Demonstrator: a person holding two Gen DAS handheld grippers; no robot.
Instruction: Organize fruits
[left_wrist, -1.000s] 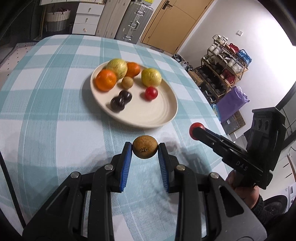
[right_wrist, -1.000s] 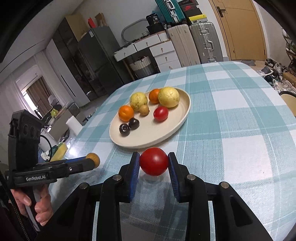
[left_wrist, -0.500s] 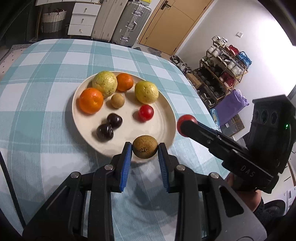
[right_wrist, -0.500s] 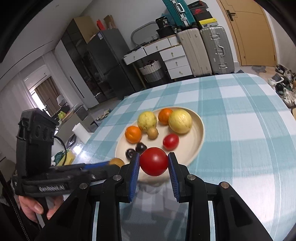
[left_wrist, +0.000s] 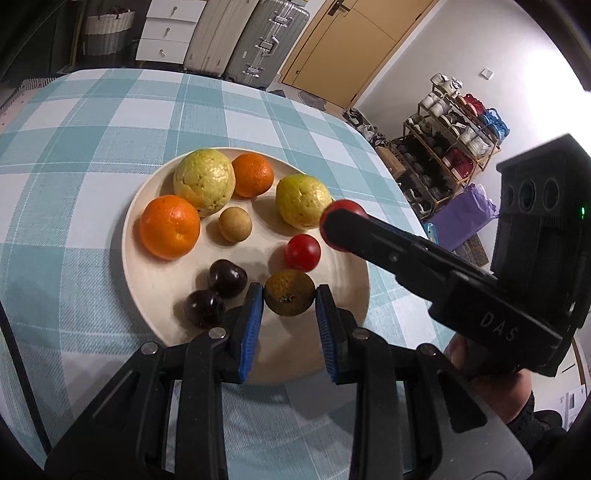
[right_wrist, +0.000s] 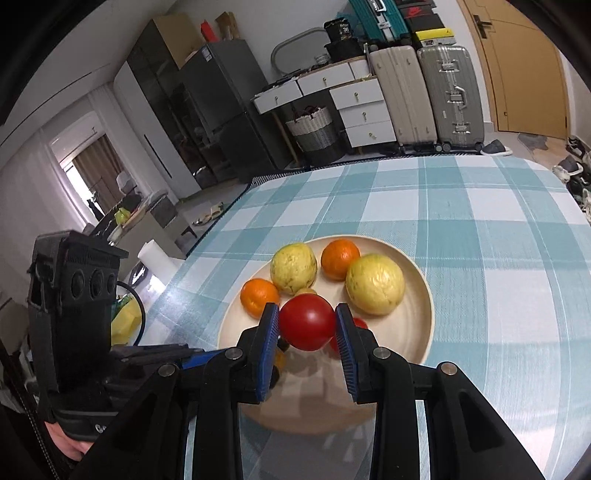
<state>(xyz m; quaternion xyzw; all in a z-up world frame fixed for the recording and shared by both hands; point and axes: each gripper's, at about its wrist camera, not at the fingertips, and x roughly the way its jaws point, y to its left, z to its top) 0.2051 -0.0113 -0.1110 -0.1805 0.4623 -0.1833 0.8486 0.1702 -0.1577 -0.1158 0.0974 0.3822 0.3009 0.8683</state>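
Observation:
My left gripper (left_wrist: 290, 300) is shut on a small brown fruit (left_wrist: 290, 297), held over the near part of the cream plate (left_wrist: 146, 275). My right gripper (right_wrist: 306, 323) is shut on a red tomato (right_wrist: 307, 322) above the same plate (right_wrist: 423, 291); in the left wrist view the right gripper (left_wrist: 341, 221) reaches in from the right with the tomato at its tip. On the plate lie two oranges (left_wrist: 170, 226), two yellow-green fruits (left_wrist: 204, 181), a small tan fruit (left_wrist: 235, 224), a small red tomato (left_wrist: 302, 252) and two dark plums (left_wrist: 216, 291).
The plate sits on a table with a teal checked cloth (left_wrist: 74, 122). A shelf rack (left_wrist: 454, 129) stands off the table's right edge. Suitcases (right_wrist: 448, 92), drawers and a basket stand beyond the far edge. A hand (right_wrist: 70, 441) holds the left gripper's body low at the left.
Both grippers have moved forward with their fruits, from in front of the plate to over it. The right gripper has also risen a little.

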